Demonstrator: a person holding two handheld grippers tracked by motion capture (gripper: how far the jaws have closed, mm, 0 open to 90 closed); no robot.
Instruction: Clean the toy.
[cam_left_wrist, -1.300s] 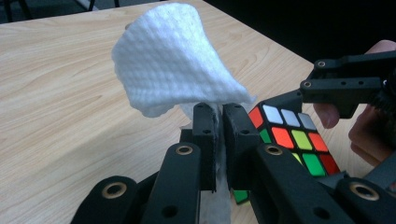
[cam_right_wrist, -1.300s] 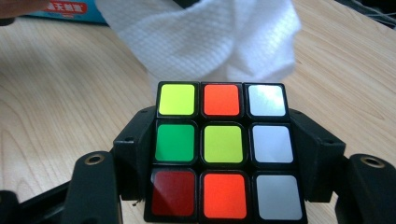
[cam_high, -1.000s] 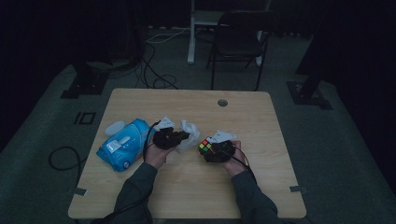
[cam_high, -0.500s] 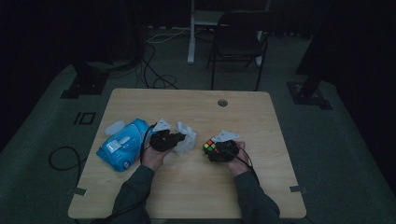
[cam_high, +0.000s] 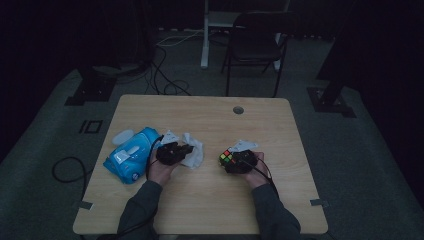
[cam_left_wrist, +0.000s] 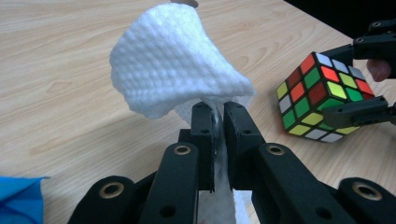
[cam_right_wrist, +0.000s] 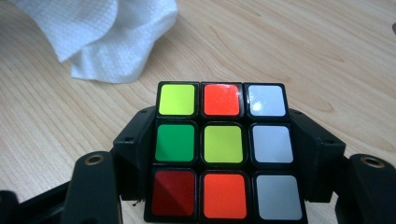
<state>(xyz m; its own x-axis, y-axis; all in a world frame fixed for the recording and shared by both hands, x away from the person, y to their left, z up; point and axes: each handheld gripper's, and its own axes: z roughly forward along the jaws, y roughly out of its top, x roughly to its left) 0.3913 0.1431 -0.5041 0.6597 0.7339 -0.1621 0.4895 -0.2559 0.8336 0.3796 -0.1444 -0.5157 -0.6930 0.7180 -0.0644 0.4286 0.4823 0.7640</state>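
My left gripper (cam_left_wrist: 215, 109) is shut on a crumpled white paper towel (cam_left_wrist: 173, 65), whose free end billows up above the jaws. In the high view the left gripper (cam_high: 182, 150) and the towel (cam_high: 194, 154) lie left of the table's centre. My right gripper (cam_right_wrist: 223, 116) is shut on a scrambled colour cube (cam_right_wrist: 223, 149), one jaw on each side. The cube (cam_high: 226, 157) sits just above the tabletop a short way right of the towel, and it also appears at the right of the left gripper view (cam_left_wrist: 322, 98).
A blue pack of wipes (cam_high: 129, 160) lies on the wooden table (cam_high: 210, 115) just left of my left hand, with a pale rounded piece (cam_high: 122, 136) beside it. A round hole (cam_high: 238, 110) is near the far edge. A chair (cam_high: 257, 45) stands behind the table.
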